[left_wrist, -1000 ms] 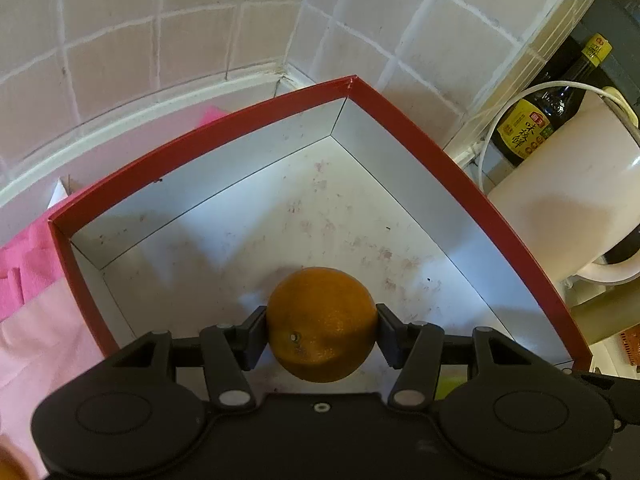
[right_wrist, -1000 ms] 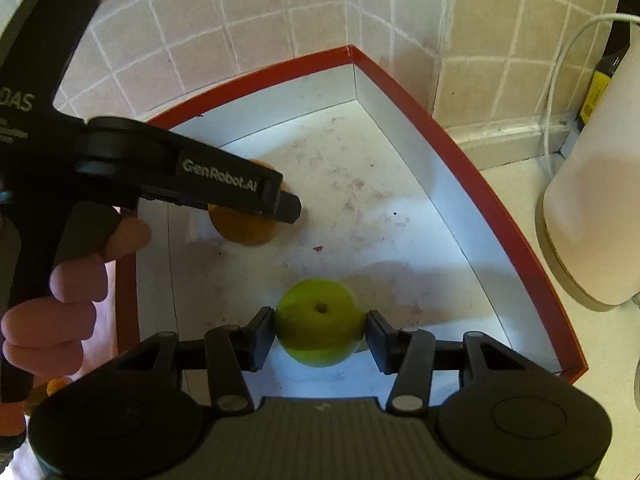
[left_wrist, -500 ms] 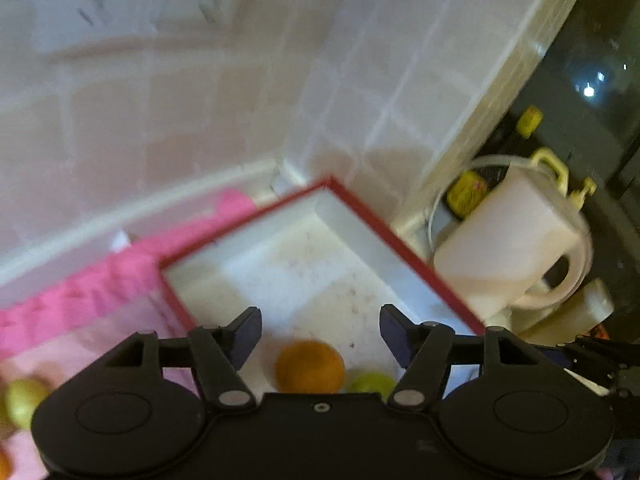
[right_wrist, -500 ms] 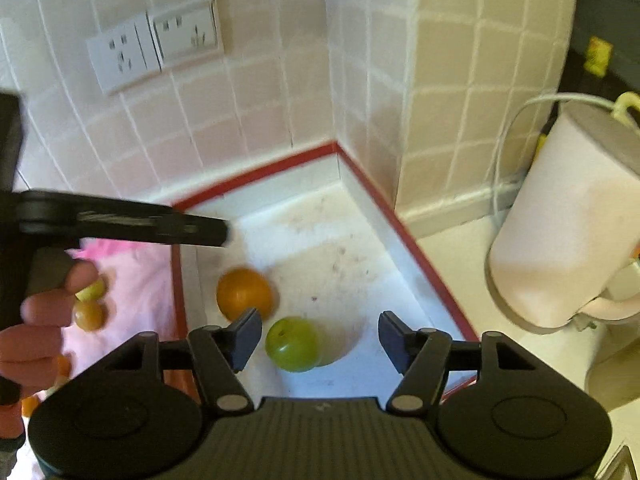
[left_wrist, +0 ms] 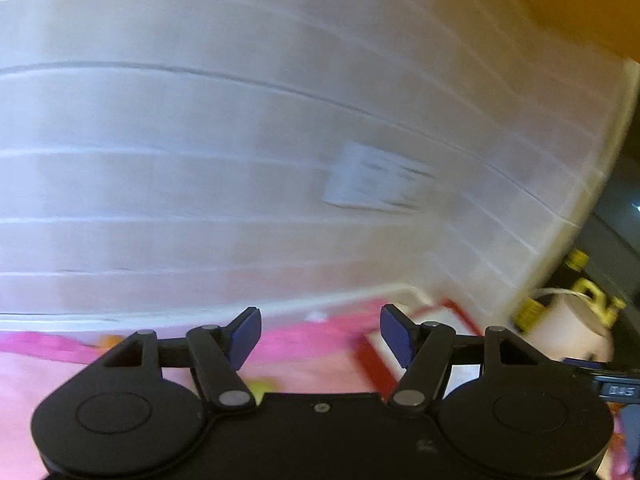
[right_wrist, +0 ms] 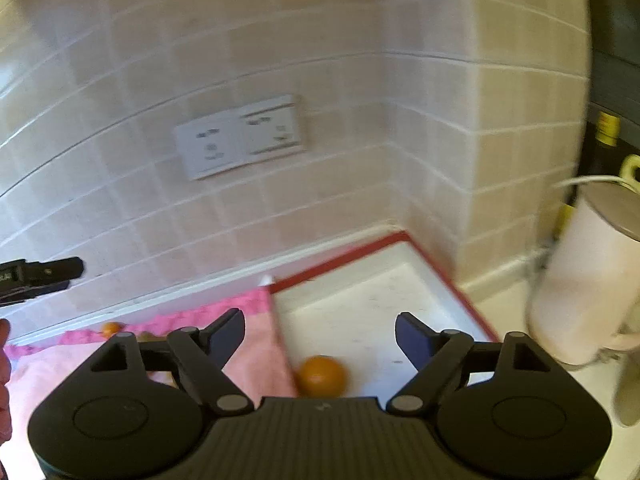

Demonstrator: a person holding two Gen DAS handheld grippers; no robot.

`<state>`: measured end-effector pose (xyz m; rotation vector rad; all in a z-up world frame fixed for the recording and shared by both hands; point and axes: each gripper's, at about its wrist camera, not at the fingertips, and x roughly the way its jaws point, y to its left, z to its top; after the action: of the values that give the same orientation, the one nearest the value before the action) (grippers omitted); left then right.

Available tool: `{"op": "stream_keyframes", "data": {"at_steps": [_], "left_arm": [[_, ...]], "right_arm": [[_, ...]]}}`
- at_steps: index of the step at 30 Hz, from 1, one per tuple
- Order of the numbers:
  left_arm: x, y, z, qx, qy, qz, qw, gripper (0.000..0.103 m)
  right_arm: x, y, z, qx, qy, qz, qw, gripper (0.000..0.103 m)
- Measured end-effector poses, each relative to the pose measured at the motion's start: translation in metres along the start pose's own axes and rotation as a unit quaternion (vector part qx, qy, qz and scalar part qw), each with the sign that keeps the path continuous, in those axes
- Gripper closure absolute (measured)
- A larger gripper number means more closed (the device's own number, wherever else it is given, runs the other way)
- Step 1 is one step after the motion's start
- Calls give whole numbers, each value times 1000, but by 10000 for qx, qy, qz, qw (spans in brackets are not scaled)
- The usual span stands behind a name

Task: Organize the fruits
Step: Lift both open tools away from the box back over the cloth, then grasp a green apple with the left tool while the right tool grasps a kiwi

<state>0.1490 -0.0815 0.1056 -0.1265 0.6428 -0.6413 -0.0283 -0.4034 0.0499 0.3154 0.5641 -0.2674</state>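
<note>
Fruit drop is done: orange (right_wrist: 322, 376) sits in the red box (right_wrist: 440, 268). Left gripper (left_wrist: 320, 336) and right gripper (right_wrist: 320, 334) have just been opening, jaws wide and empty. Next, go pick fruit off the pink cloth (right_wrist: 248, 344).

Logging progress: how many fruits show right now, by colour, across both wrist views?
Orange: 2 (big orange in the red box; small orange fruit on the pink cloth)
Yellow-green: 1 (yellow-green fruit, blurred, on the cloth, left wrist view)
Total: 3 in view; more may be hidden.
</note>
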Motion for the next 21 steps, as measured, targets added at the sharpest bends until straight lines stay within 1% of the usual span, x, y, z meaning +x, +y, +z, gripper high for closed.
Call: {"op": "stream_keyframes", "data": {"at_steps": [2,3,5,6,8,10,12,14,19,21], "left_arm": [[-22,24,-3,-46,-191,501,9985,24],[-30,35,-3,-61,-216,657,9976,24],[-45,56,-4,12,-90,904,9959,23],[-51,64,-6,73,-131,1076,9941,23],[-62,75,-13,185,-236,1574,9871,21],[-66,85,-20,371,-107,1820,9825,21],[-67,97,-31,432,35,2097,9768,20],[-59,104,-41,479,193,2202,9741,20],[-30,127,-62,291,650,2045,9763,20],[-15,138,-69,270,831,2054,9748,20]], "right_arm": [[6,22,-3,-133,41,185,9997,18],[10,33,-4,-203,74,269,9994,18],[17,53,-7,-315,145,435,9985,18],[22,64,-9,-370,188,518,9978,18],[27,85,-13,-487,271,672,9962,18],[31,107,-19,-633,374,819,9939,18],[39,126,-28,-834,538,927,9907,18],[49,143,-39,-1012,737,968,9874,18],[75,164,-70,-1285,1270,1059,9778,18],[83,168,-83,-1411,1450,1060,9736,18]]}}
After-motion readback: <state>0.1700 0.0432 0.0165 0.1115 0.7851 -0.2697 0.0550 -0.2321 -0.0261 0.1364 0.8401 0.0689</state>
